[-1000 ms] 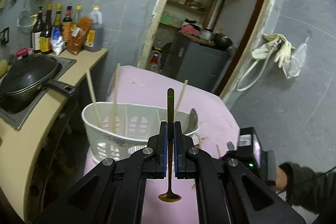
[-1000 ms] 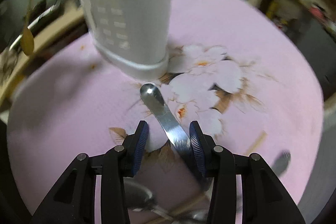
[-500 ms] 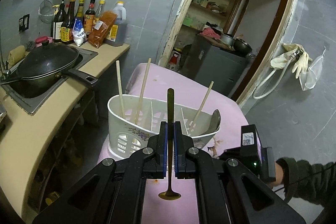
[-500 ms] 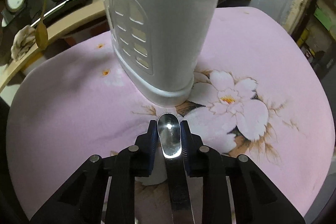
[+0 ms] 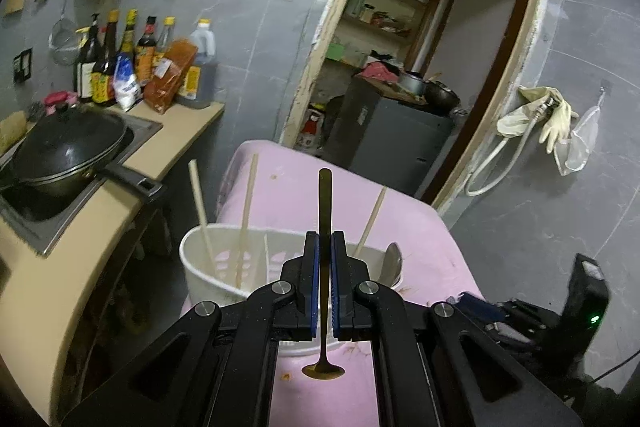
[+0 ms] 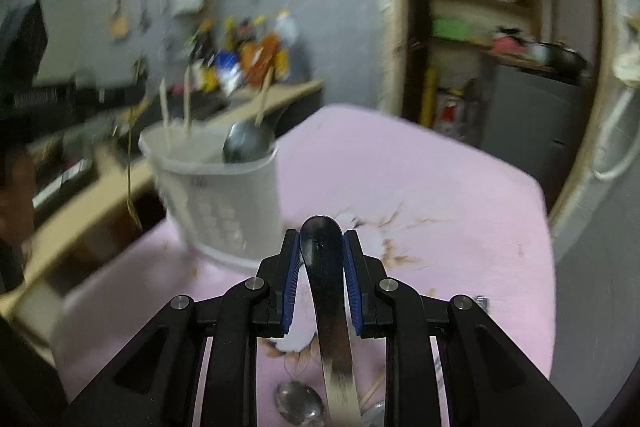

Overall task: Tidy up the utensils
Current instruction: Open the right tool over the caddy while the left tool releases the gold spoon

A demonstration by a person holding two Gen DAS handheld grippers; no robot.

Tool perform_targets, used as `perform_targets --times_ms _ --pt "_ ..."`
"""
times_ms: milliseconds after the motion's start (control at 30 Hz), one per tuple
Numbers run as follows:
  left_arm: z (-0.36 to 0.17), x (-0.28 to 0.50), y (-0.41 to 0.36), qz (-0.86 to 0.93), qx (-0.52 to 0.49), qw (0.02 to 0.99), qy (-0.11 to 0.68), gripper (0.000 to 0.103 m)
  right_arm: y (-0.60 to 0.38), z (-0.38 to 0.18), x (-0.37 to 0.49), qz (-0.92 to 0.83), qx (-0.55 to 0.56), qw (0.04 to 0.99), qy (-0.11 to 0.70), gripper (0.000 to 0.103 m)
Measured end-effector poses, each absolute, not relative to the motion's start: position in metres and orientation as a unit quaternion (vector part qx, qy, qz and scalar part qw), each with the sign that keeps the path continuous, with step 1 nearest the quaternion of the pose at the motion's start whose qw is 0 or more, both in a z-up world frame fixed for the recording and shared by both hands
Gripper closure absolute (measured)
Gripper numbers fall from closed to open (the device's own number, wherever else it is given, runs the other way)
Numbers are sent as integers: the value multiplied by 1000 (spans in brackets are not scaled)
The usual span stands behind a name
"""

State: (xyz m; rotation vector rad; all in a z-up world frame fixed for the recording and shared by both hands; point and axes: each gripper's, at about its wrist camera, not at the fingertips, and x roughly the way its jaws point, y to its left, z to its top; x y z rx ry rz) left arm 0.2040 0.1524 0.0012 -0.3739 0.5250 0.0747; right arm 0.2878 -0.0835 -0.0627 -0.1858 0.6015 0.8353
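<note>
Right claw (image 6: pixel 321 259) has just clenched a steel spoon (image 6: pixel 326 267) above the pink table (image 6: pixel 440 195); left claw (image 5: pixel 324 275) grips a bronze spoon (image 5: pixel 323 307). Basket (image 5: pixel 208 267) holds chopsticks; more spoons (image 6: pixel 298 405) remain near the table's edge.

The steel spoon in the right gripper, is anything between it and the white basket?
Nothing visible blocks it. The steel spoon is clamped in the right gripper, and only bare pink cloth lies before the white basket, whose top is open.
</note>
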Motion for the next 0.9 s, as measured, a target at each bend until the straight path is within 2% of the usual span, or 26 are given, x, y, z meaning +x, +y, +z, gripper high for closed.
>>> perform_targets --times_ms 233,700,900 --pt "14 212 159 13 -183 954 238 100 -91 -19 291 344 -9 910 229 85" --pt "51 219 220 39 -180 970 158 100 -37 67 294 385 8 913 135 85" --pt "41 223 239 51 -176 969 165 100 -5 83 291 416 20 901 118 85"
